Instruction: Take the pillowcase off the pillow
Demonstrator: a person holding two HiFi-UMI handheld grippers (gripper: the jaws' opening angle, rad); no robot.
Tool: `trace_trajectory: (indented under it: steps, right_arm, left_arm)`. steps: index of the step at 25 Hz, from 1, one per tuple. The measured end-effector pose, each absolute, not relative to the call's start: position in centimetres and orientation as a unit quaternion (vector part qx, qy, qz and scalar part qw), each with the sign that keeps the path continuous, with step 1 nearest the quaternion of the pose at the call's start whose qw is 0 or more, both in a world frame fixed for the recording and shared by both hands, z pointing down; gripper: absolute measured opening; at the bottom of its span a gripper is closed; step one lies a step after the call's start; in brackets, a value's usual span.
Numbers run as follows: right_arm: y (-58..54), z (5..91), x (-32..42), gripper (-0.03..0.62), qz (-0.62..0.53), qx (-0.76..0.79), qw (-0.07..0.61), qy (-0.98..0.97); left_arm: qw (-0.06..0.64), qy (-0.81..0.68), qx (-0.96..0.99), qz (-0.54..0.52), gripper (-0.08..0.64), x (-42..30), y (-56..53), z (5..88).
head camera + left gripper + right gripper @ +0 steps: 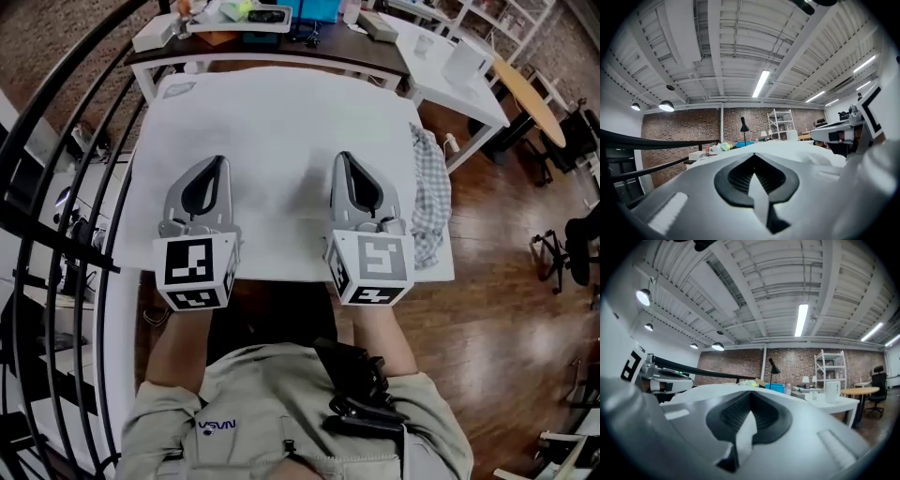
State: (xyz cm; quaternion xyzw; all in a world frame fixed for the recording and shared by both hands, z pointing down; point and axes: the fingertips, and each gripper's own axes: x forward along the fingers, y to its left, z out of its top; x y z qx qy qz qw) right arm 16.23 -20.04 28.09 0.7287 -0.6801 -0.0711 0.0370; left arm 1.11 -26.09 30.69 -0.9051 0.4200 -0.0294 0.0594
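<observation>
Brick wall (797, 362) and a cluttered desk (272, 47) close the far side of a workshop. In front of them stands a broad white tabletop (281, 122), with the person seated at its near edge.

**Grippers.** The left gripper (220, 161) and the right gripper (343, 156) are held level and side by side above the near half of the tabletop. Each has its jaws closed tip to tip with nothing between them, so neither is gripping fabric.

**Task object.** A checked cloth (431, 202), grey on white, lies crumpled along the right edge of the tabletop. Part of it hangs over the side, just to the right of the right gripper. It is judged to be the pillowcase. It looks thin, limp and deeply folded, and nothing plump shows inside it. A cover already pulled free would lie like this. It would also fit a loose cloth set aside while a white-covered cushion blends into the white surface, and the views do not settle which.

**Technique.** If there is any further handling, the jaws must part before they meet the cloth. They should pinch one layer at a hem or corner, not a bunched fold. Soft cloth of this kind will drag and slide toward the edge, so a steady pull across the tabletop is safer than a snatch.
</observation>
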Motion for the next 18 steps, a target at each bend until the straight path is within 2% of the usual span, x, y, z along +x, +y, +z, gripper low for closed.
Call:
trace_trajectory:
  steps: [9,18]
  right_arm:
    - [-12.9,31.9,13.8,0.003,-0.055,0.736,0.04,-0.673]
    - [-9.5,34.8,12.8,0.002,-0.031,0.734,0.057,-0.676]
  left_arm:
    - [0.071,0.432,-0.899,-0.02,0.005,-2.7,-19.6,33.1]
    - [0.05,0.412,-0.909,-0.034,0.005,-1.6,-15.1,36.2]
